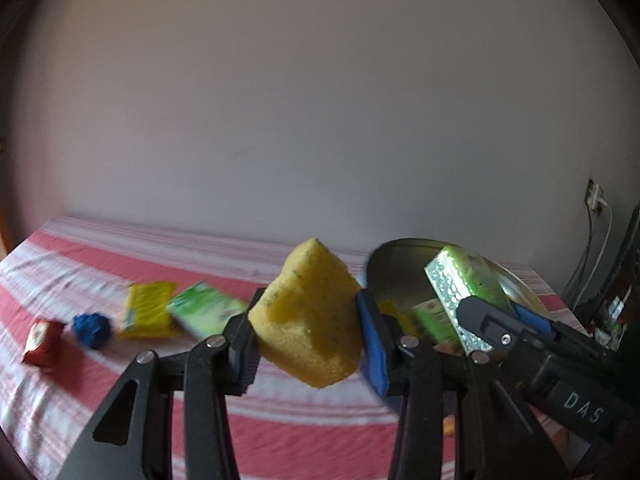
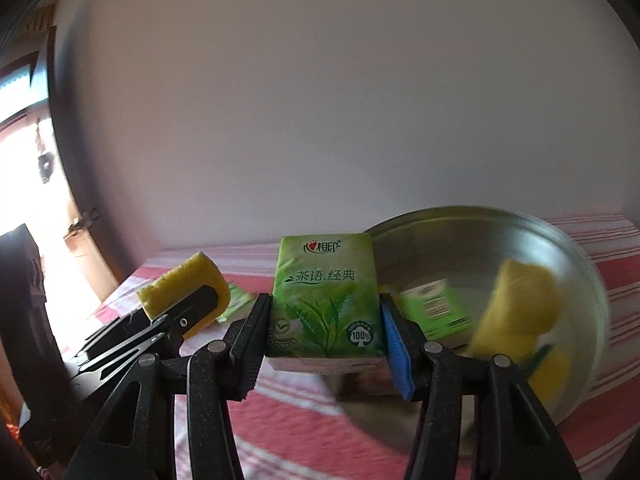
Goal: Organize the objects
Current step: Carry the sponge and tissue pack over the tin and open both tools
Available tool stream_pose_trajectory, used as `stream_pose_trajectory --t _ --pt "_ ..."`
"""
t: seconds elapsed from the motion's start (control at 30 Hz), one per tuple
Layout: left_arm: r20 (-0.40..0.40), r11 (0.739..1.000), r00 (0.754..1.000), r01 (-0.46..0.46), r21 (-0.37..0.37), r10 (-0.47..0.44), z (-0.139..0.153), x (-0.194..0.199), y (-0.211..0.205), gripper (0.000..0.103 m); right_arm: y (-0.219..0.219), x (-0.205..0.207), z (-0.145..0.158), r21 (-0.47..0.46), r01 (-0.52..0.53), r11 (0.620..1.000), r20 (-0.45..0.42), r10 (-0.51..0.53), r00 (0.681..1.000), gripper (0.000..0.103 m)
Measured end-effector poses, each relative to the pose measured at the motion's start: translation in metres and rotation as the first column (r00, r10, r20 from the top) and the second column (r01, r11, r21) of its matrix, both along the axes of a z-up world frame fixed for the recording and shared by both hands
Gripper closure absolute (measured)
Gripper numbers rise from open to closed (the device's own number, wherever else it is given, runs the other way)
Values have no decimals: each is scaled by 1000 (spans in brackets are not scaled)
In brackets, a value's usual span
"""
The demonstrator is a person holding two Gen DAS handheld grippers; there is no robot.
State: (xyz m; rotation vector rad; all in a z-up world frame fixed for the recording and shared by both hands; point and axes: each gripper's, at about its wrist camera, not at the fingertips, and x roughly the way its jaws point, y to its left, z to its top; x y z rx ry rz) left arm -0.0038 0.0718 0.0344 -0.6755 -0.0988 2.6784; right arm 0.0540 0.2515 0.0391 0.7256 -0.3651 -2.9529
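left wrist view: left gripper (image 1: 306, 336) clamped on a yellow sponge (image 1: 310, 320), lifted above the red-and-white striped cloth (image 1: 280, 428), just left of the metal bowl (image 1: 394, 266). right gripper (image 1: 486, 314) over the bowl, clenched on a green tissue pack (image 1: 464, 280) that leans tilted above the bowl's inside. another green pack (image 1: 434, 320) and a bit of yellow down in the bowl, mostly hidden behind the fingers. left of the bowl, on the cloth: a loose green tissue pack (image 1: 204, 308) nearest, then a yellow packet (image 1: 146, 310), a blue ball-like thing (image 1: 92, 328), and a red wrapped item (image 1: 42, 342) farthest out. all blurred.

right wrist view: right gripper (image 2: 324, 320) grasping the green tissue pack (image 2: 326, 300) upright, printed face toward the camera, at the left rim of the metal bowl (image 2: 580, 256). inside the bowl: a green pack (image 2: 434, 312) lying flat and a blurred yellow sponge (image 2: 520, 312) to its right. left of the bowl: left gripper (image 2: 188, 306) closed on the yellow sponge (image 2: 180, 280), raised over the striped cloth (image 2: 288, 420). a sliver of green (image 2: 236, 300) on the cloth behind it.
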Motion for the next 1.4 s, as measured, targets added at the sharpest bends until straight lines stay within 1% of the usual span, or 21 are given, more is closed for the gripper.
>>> stream_pose_trajectory --t 0.2,0.33,0.4,0.47,0.53,0.6,0.73,0.83,0.93,1.0,1.1,1.27,1.4 --pt "2 998 998 61 6 -61 3 -7 47 60 43 -3 1 -2 93 996 9 -93 996 48" --pt "12 996 996 84 0 -84 4 -13 73 60 63 -6 2 36 170 985 7 -171 985 48" --pt "4 996 996 93 -9 -93 5 -8 87 60 71 -8 1 45 196 980 12 -196 980 48" --pt "0 996 996 92 -21 -92 3 -8 93 60 78 -10 -2 53 221 974 22 -222 975 48" --pt "17 994 994 105 -13 -105 -1 -9 97 60 82 -13 -3 60 237 970 33 -239 970 48" --pt "19 994 995 103 -24 -103 -3 -10 98 60 87 -14 -5 72 252 965 38 -255 966 48" --pt "27 996 996 85 -21 -85 -6 -13 94 60 76 -19 -8 99 270 958 41 -275 961 48" --pt "28 996 997 78 -42 -77 -10 -13 96 60 64 -24 -9 137 285 949 36 -292 956 48" --pt "16 994 997 72 -78 -71 -10 -11 100 60 61 -22 -9 165 292 942 32 -301 953 48" --pt "8 993 998 66 -99 -65 -11 -8 102 60 58 -26 -10 169 291 942 38 -302 953 48" --pt "28 993 998 59 -103 -57 -12 -15 103 60 55 -32 -14 182 296 938 53 -310 949 48" --pt "44 990 998 56 -128 -50 -18 -26 104 60 47 -36 -15 175 295 939 67 -310 948 48" --pt "46 987 998 57 -151 -50 -20 -25 107 60 51 -34 -15 183 286 941 77 -304 950 48"
